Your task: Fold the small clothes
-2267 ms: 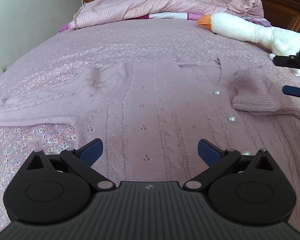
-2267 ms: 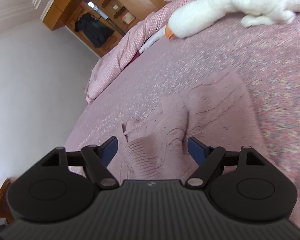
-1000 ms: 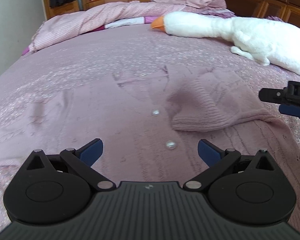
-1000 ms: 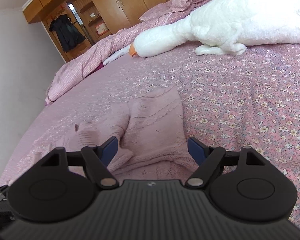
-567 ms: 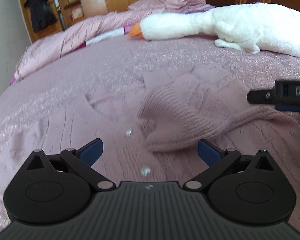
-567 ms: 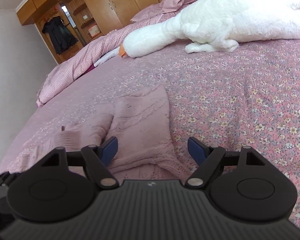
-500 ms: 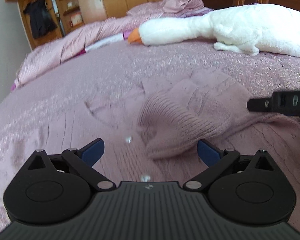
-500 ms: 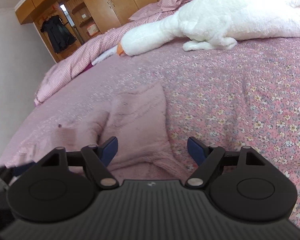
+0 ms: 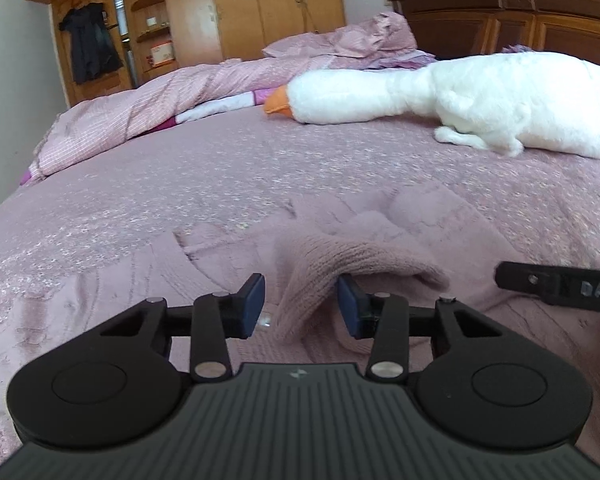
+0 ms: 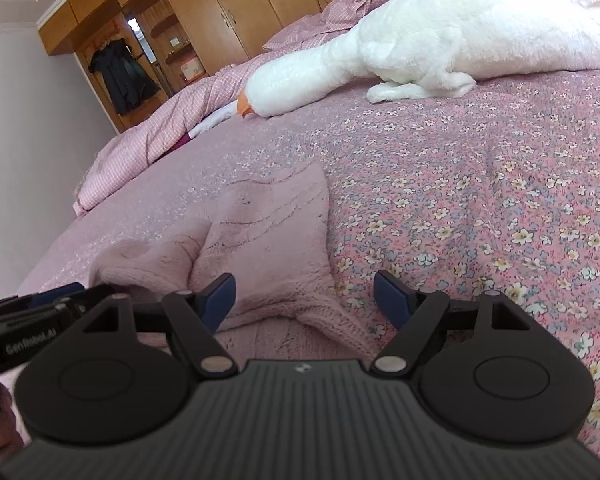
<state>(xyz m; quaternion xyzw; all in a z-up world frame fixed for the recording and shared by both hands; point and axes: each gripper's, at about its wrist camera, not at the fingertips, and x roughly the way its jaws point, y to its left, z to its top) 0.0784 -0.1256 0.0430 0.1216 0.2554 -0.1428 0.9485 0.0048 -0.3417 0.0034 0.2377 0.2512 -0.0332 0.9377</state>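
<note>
I have the left claw point(image 9: 300, 308) down on the pink knitted cardigan point(image 10: 260, 232), which lies spread on the bed point(image 9: 180, 184) with one sleeve point(image 9: 352, 264) already folded across its front. The jaws have just been closing, and the ribbed cuff end of that sleeve now sits between them; the right-hand pad point(image 9: 350, 306) looks tucked against the knit, while the other pad stands clear of it, so I count this claw as still open around the cuff and not yet gripping. The right claw point(image 10: 304, 300) hangs open just above the cardigan's near edge, beside the floral bedspread, holding nothing. My worry from here is a shallow bite: if the left jaws finish closing on only the top layer of the cuff, the loose knit could slip out as I lift, or the sleeve could unroll and undo the fold. Closing too deep carries the opposite risk, since the pads could pinch the body of the cardigan, or even the bedspread beneath, and drag everything sideways. A pearl button point(image 9: 265, 322) sits just by the left pad; catching it could skew the grip. The two claws are also close together, so a careless sweep with the right could knock the left. The plush goose point(image 9: 440, 92) is well away.
</note>
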